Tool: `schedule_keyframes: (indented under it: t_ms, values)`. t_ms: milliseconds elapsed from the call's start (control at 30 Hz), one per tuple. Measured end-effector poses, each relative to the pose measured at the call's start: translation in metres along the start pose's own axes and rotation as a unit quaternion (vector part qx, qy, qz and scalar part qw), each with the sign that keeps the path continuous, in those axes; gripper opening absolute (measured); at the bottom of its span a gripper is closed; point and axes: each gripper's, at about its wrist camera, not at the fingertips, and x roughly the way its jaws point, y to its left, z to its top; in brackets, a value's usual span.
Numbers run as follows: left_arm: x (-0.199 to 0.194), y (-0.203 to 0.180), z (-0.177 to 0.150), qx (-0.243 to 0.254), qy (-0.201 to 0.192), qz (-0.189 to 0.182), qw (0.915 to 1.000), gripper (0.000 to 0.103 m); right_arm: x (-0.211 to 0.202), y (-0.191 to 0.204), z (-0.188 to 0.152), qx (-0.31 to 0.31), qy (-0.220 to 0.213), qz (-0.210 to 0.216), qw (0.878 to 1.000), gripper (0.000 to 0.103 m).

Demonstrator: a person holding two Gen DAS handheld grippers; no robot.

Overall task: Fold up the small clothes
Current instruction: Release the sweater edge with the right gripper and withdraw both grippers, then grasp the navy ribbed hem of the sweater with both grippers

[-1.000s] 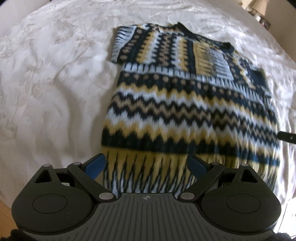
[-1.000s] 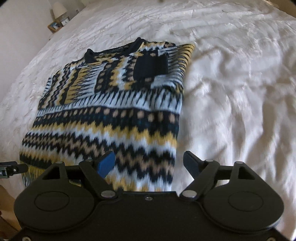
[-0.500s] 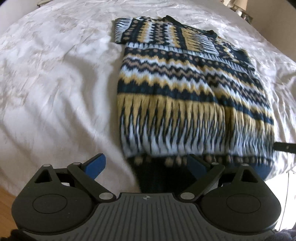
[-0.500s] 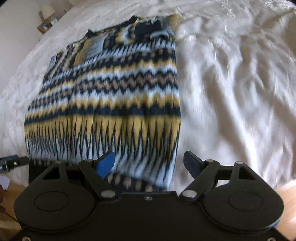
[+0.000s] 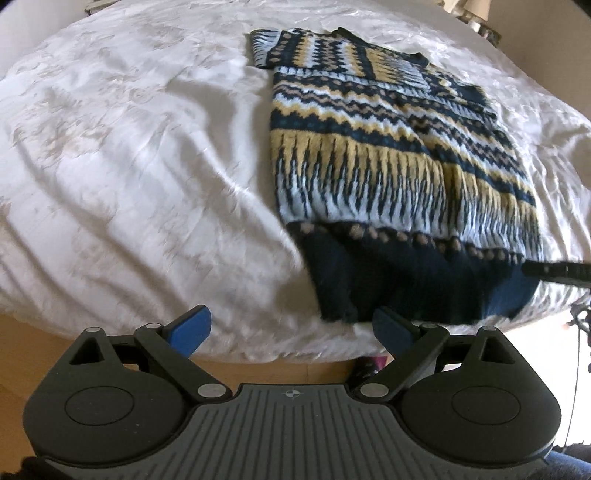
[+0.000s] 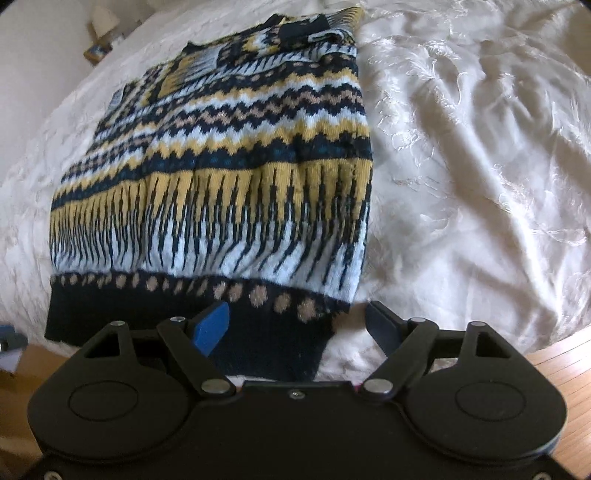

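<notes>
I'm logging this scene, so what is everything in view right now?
sweater: one, navy, yellow, tan and pale blue pattern, lying flat on the bedspread, sleeves tucked in, navy hem at the near edge
bedspread: one, white, wrinkled, under the sweater
lamp: one, pale shade, far corner
floor: wood, tan, beside the bed
left gripper: one, black with blue pads, open, near the hem
right gripper: one, black with blue pads, open, over the hem corner

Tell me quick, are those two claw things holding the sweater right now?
Left gripper: open, holding nothing, just short of the sweater hem.
Right gripper: open, holding nothing, jaws either side of the hem corner.
</notes>
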Motion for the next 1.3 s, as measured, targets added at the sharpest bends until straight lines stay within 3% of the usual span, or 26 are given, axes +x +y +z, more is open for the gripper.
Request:
schedule_keyframes:
  t_ms: [100,200,233,333,567,1000,1200,1300]
  values:
    - [-0.002,0.002,-0.007,0.002,0.004,0.001,1.0,0.095,0.005,-0.002,0.002,0.02,-0.005,0.01,1.0,0.082]
    - [-0.002,0.002,-0.01,0.006,0.006,-0.001,1.0,0.095,0.009,-0.005,0.003,0.046,0.003,0.014,0.999,0.069]
    - [-0.002,0.003,-0.01,0.005,0.006,-0.003,1.0,0.095,0.008,-0.005,0.004,0.054,0.003,0.009,0.999,0.06]
    - [0.002,0.004,-0.008,-0.001,0.005,-0.011,0.9999,0.095,0.001,-0.005,0.006,0.067,0.004,0.018,0.998,0.018]
    - [0.022,-0.002,0.008,0.004,-0.002,-0.032,0.9995,0.095,-0.013,-0.002,0.006,0.029,0.01,-0.02,0.999,0.018]
    - [0.066,-0.007,0.059,0.008,-0.032,-0.049,0.9983,0.096,-0.007,0.008,0.014,0.001,0.025,-0.034,0.999,0.019]
    - [0.092,-0.002,0.064,0.0,-0.003,-0.043,0.9991,0.098,-0.004,0.006,0.014,0.005,0.029,-0.034,0.999,0.02]
    - [0.093,-0.004,0.065,-0.003,-0.004,-0.073,0.9973,0.101,-0.003,0.004,0.015,0.009,0.029,-0.032,0.999,0.026]
